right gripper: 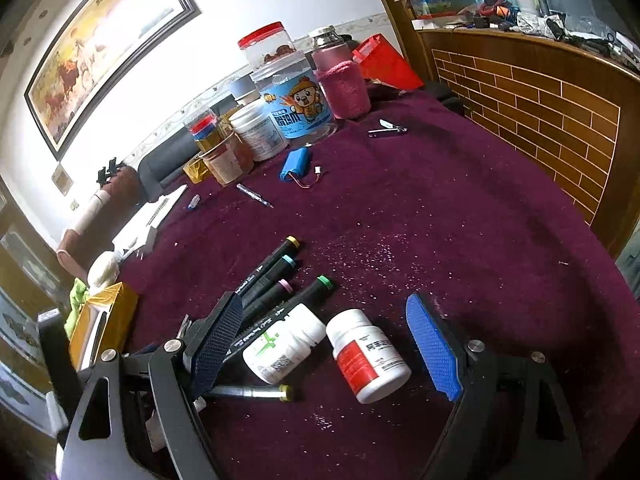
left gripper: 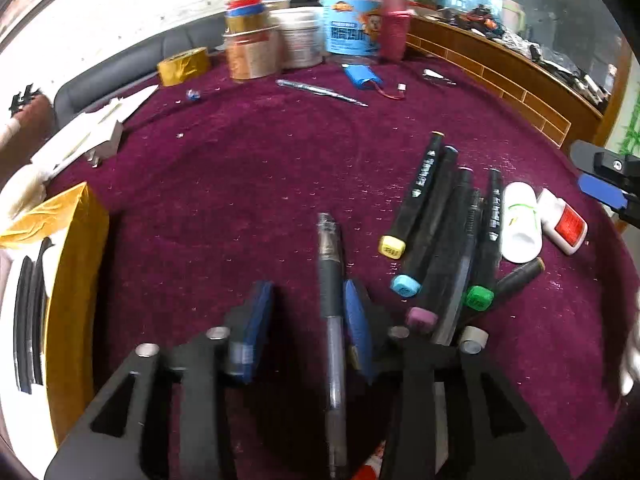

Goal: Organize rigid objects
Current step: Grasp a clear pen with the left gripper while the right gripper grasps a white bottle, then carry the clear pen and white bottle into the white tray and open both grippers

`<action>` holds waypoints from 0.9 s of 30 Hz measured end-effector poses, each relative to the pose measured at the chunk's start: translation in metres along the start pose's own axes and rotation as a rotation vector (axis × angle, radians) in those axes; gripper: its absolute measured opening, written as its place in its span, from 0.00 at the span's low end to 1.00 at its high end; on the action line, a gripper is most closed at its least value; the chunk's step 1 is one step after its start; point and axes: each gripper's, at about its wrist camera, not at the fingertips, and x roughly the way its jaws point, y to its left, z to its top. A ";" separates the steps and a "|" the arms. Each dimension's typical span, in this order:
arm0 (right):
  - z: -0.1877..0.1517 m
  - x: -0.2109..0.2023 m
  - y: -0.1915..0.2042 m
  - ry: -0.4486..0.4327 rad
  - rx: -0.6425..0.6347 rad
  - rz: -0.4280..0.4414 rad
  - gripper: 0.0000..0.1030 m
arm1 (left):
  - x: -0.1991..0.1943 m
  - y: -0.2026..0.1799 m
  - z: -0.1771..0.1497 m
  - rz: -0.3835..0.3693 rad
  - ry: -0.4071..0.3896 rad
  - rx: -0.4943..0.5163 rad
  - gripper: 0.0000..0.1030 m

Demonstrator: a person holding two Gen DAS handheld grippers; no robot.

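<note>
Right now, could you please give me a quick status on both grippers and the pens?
Left gripper open, gel pen loose between its pads. Right gripper open over two pill bottles. Markers piled beside the bottles.

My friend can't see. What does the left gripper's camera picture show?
The left gripper has a pen between its slightly parted blue pads, over a purple tablecloth. Right of it lie markers and two white bottles; jars stand at the back.

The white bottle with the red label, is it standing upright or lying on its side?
Lying on its side. The white bottle with the red label rests lengthwise on the purple tablecloth, its cap pointing away and its label facing up.
</note>
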 end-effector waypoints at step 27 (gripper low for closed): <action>-0.015 0.024 -0.008 0.227 -0.221 -0.066 0.30 | -0.135 0.126 -0.050 -0.287 -0.273 -0.470 0.07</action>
